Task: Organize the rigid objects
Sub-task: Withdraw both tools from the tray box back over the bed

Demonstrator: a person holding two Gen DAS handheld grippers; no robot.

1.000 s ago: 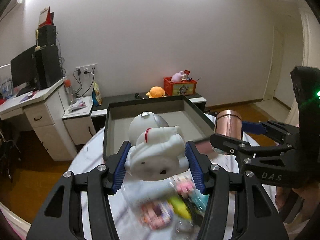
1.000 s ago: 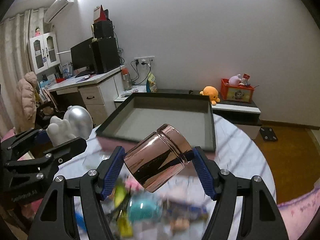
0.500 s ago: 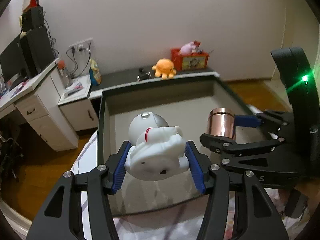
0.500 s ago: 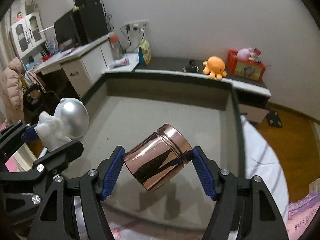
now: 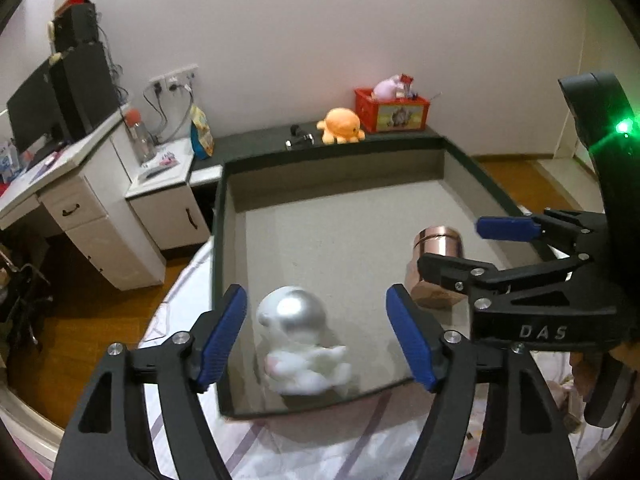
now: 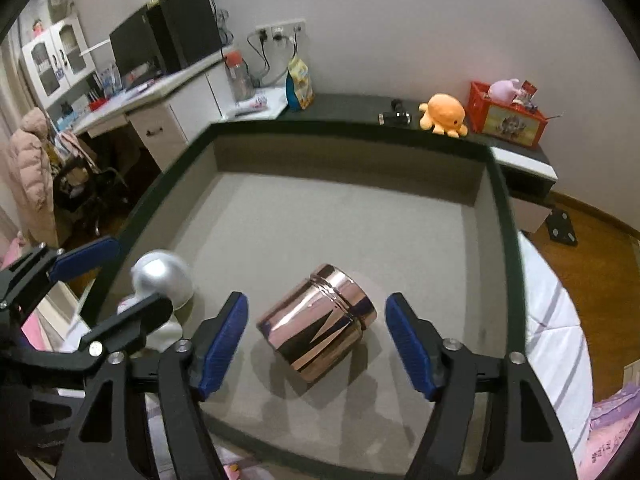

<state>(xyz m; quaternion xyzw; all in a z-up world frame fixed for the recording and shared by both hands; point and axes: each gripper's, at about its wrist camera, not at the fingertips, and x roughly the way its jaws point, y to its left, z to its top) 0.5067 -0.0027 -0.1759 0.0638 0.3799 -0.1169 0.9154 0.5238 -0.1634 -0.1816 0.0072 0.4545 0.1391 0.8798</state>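
Home bedroom or study. White desk (image 6: 132, 98) with monitor (image 6: 134, 46) and drawers, wood floor (image 6: 592, 276), wall sockets (image 6: 280, 32). Orange plush octopus (image 6: 444, 114) and red toy crate (image 6: 506, 120) on a low cabinet.

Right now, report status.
Left claw and right claw opening, gripping nothing. Astronaut figure and copper jar inside the tray. Nothing in the way.

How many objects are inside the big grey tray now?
2. The white astronaut toy lies near the front left corner of the tray, between the opening left gripper pads. The copper jar lies tilted to its right, between the opening right gripper pads.
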